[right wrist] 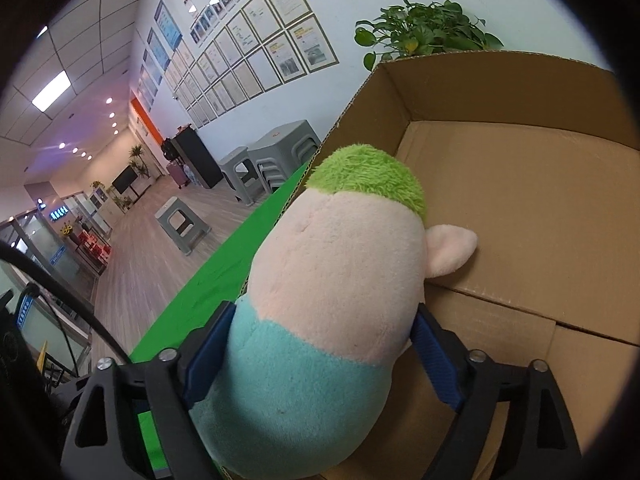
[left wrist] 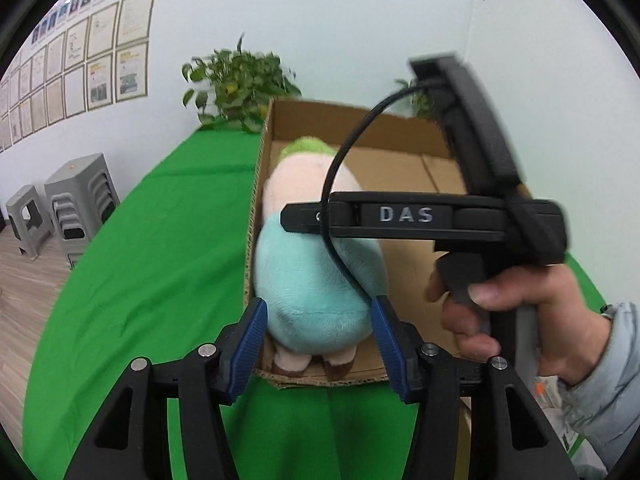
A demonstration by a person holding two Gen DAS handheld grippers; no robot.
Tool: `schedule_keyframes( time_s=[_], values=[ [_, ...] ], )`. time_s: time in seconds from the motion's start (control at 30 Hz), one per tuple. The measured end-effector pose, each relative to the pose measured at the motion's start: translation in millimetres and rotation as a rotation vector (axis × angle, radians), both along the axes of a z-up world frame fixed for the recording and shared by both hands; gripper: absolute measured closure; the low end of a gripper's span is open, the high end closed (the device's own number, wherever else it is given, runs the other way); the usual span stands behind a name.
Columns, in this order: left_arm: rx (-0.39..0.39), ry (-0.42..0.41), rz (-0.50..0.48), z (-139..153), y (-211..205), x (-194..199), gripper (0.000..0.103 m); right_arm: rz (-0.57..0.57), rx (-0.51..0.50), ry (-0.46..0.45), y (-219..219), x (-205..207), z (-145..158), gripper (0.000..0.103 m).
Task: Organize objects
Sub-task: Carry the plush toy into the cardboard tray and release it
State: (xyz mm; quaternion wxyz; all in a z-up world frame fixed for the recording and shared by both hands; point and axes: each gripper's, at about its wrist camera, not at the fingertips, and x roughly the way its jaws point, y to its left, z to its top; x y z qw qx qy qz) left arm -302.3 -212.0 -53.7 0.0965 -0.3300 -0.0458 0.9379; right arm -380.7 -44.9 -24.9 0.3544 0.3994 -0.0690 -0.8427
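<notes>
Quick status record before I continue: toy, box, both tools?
toy: plush toy inside the box, by its left wall, feet at the near end
box: open cardboard box on green cloth
left tool: straddles the toy's teal end; cannot tell if it is pressing
right tool: jaws wide around the toy's middle, pads seem clear of it
task: toy already in box

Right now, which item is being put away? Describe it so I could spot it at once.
Find the open cardboard box on the green tablecloth, in front of the leafy plant. Against the box's left wall lies a plush toy. Nothing else shows in the box, and its colours are unmistakable: green tuft, pale pink head, turquoise body.
</notes>
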Motion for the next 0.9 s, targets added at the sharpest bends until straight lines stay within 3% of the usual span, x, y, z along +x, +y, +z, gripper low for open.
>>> schedule_keyframes(
  time_s=[0.27, 0.37, 0.47, 0.53, 0.67, 0.7, 0.73, 0.77, 0.8, 0.83, 0.9],
  values=[
    [-0.010, 0.093, 0.055, 41, 0, 64, 0.041, -0.059, -0.072, -0.043, 25, 15, 21, 0.004],
    [-0.035, 0.123, 0.079, 51, 1, 81, 0.031, -0.081, -0.080, -0.023, 45, 32, 33, 0.004],
    [-0.075, 0.174, 0.102, 66, 10, 100, 0.019, -0.120, -0.033, 0.014, 65, 59, 42, 0.004],
    [-0.099, 0.207, 0.119, 75, 16, 109, 0.001, -0.152, 0.024, 0.060, 75, 80, 47, 0.004],
    [-0.104, 0.249, 0.117, 88, 28, 115, 0.002, -0.232, 0.108, 0.168, 94, 121, 52, 0.006],
    [-0.102, 0.248, 0.109, 89, 31, 117, 0.015, -0.256, 0.115, 0.188, 99, 131, 53, 0.015],
    [-0.108, 0.245, 0.108, 89, 35, 118, 0.038, -0.282, 0.134, 0.205, 102, 140, 52, 0.035],
    [-0.119, 0.235, 0.105, 88, 39, 119, 0.053, -0.314, 0.169, 0.215, 103, 147, 51, 0.047],
    [-0.127, 0.219, 0.089, 87, 44, 118, 0.084, -0.343, 0.200, 0.221, 105, 156, 48, 0.073],
    [-0.127, 0.210, 0.072, 85, 48, 120, 0.103, -0.355, 0.212, 0.222, 106, 162, 46, 0.092],
    [-0.134, 0.230, 0.062, 83, 57, 127, 0.103, -0.372, 0.228, 0.240, 108, 175, 43, 0.093]
  ],
)
